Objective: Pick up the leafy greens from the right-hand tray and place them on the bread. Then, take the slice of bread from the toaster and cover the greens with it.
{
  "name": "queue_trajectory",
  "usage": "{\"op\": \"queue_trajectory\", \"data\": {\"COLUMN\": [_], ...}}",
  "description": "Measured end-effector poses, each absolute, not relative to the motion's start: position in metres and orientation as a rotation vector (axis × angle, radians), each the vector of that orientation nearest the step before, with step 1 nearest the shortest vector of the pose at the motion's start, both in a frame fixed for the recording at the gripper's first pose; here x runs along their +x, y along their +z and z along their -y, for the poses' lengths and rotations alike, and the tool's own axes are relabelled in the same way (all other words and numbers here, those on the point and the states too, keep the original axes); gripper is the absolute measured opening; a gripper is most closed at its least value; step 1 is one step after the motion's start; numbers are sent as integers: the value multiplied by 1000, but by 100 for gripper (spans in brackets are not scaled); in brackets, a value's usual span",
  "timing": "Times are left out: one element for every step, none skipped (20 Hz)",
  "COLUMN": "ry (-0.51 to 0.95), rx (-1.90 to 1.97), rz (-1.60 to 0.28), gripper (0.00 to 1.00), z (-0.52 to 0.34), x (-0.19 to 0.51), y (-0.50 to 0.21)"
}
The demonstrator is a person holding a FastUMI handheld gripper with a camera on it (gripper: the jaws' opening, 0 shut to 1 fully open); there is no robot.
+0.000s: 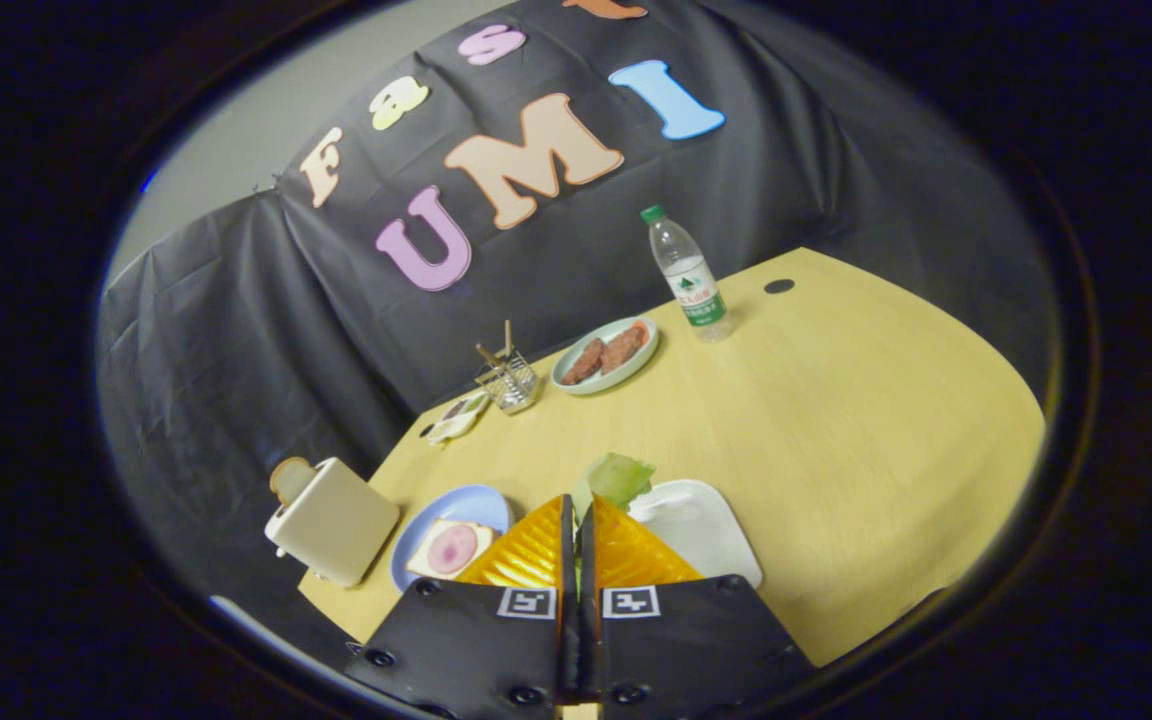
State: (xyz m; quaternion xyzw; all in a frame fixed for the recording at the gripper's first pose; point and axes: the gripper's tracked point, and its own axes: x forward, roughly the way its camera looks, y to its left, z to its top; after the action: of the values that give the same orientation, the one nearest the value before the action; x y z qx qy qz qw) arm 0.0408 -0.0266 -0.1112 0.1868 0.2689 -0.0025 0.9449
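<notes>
**Greens lifted, on their way to the bread**

We take the blue plate as our landmark. On it lies a slice of bread topped with a round of pink ham, waiting for the next layer. We hold the gripper raised above the tabletop, just to the right of the plate, its jaws pressed nearly together with only a thin slit between them. The leafy greens stick out past the tips, so we judge the jaws are pinching the leaf by its lower edge, though the actual contact is hidden behind the fingers.

The white tray sits right of the plate, just beyond the gripper, and looks bare, which fits the greens having left it. Holding the leaf high and by one edge makes sense: it hangs free and can be laid flat over the ham.

The toaster stands left of the plate, close beside it, with a second slice of bread poking up from its slot, upright and easy to grip for the covering step, which is not yet done.

Farther back from the plate we see a small wire holder, a green dish with patties and a water bottle, all well apart from the working area.

Next, we judge, comes a short shift left over the plate.
</notes>
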Motion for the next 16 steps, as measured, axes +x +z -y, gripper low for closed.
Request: {"op": "queue_trajectory", "data": {"ry": [11, 28, 44, 63, 80, 98, 112, 131, 147, 158, 172, 187, 203, 220, 237, 250], "rx": [377, 378, 384, 395, 403, 412, 416, 420, 423, 428, 433, 439, 447, 456, 463, 468], "rz": [-534, -520, -508, -498, -493, -484, -478, -461, -448, -435, -426, -423, -423, -423, -422, -422], "gripper": [3, 3, 3, 3, 3, 3, 3, 3, 3, 3, 3, 3, 3, 3, 3, 3], "z": [19, 10, 2, -9, -18, -28, -37, -47, -57, -66, -78, -89, -102, -115, -127, -138], "x": [41, 43, 44, 47, 48, 51, 53, 56, 58, 61, 63, 66, 67, 69, 71, 74], "y": [-106, -100, -96, -91, -89, -85, -84, -82, -79, -77, -76, -78, -79, -80, -80, -81]}}
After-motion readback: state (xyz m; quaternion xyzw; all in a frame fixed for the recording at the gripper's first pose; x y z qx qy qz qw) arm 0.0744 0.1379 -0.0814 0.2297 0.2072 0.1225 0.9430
